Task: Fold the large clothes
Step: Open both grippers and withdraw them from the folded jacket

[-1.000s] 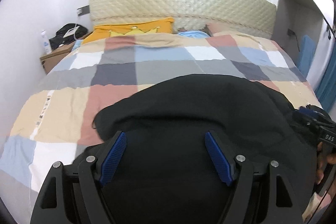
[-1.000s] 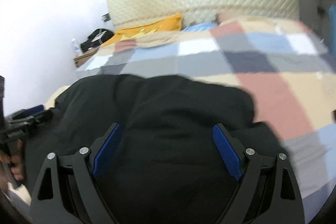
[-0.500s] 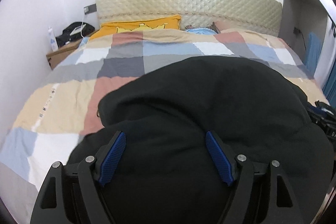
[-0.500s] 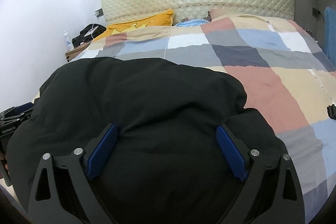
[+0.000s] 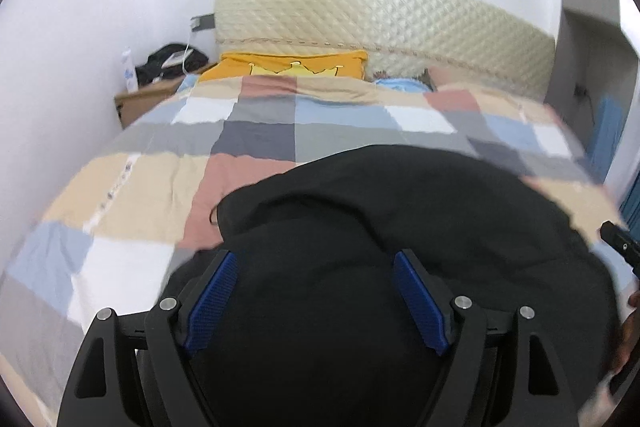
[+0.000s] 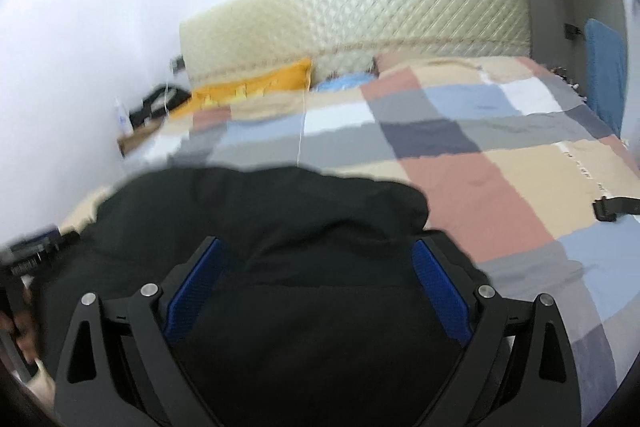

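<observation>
Black garment (image 5: pixel 400 227) bunched in a thick heap on the near end of a bed, over a patchwork duvet (image 5: pixel 260 131) of beige, pink, grey, blue and white squares. Seen from both wrist cameras, filling the lower half of each.

Left gripper (image 5: pixel 316 267) low over the garment, its 2 blue-padded fingers (image 5: pixel 212 291) spread wide apart, dark cloth lying between and under them; pads not pressed on a fold, nothing pinched. Right gripper (image 6: pixel 320 259) the same: fingers (image 6: pixel 440 283) set wide, black fabric between them but not clamped.

Shown only in the left wrist view: the garment's left edge with a rounded fold and a small loop at its rim, bare duvet beyond it toward the wall; part of the right gripper's black body at the far right edge, with a hand (image 5: pixel 628 331) behind it.

Shown only in the right wrist view: the garment's right edge ending on a pink square, a black strap end (image 6: pixel 612 207) lying apart on the duvet at the far right, a blue cloth (image 6: pixel 604 71) hanging beside the bed, and at the far left the other gripper, blurred, with a hand (image 6: pixel 20 323) on it.

Common to both: quilted cream headboard (image 5: pixel 380 23), yellow pillow (image 5: pixel 292 65), a light-blue item beside it, a bedside stand (image 5: pixel 140 99) carrying a white bottle and a black bag. Both views motion-blurred.
</observation>
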Demonstrator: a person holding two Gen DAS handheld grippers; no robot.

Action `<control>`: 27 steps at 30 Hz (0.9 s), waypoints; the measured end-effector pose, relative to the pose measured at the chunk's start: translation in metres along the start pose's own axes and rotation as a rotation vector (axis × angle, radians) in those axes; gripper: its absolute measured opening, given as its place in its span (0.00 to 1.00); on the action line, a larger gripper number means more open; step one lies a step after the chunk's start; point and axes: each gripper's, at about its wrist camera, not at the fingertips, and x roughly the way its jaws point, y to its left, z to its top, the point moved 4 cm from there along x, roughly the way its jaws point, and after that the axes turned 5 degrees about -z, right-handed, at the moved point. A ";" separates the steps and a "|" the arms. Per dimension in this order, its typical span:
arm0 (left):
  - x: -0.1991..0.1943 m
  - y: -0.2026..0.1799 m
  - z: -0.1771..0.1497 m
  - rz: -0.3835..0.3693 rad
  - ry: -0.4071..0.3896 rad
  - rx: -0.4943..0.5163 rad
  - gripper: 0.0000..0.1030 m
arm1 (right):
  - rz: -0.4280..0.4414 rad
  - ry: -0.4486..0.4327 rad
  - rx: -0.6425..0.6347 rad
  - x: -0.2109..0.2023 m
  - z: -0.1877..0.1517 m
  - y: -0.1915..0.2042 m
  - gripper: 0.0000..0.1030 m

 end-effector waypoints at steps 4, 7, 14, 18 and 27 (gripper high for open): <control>-0.052 -0.010 0.004 -0.020 -0.035 -0.018 0.78 | -0.010 -0.023 0.040 -0.042 0.015 -0.003 0.93; -0.102 -0.027 0.019 -0.021 -0.092 0.018 0.78 | -0.026 -0.074 0.029 -0.084 0.036 0.000 0.93; -0.213 -0.079 0.044 -0.064 -0.235 0.113 0.78 | -0.028 -0.199 -0.060 -0.192 0.074 0.036 0.93; -0.255 -0.099 0.043 -0.101 -0.259 0.122 0.78 | 0.028 -0.203 -0.050 -0.235 0.079 0.050 0.93; -0.317 -0.114 0.021 -0.184 -0.266 0.088 0.78 | 0.045 -0.303 -0.082 -0.310 0.059 0.076 0.93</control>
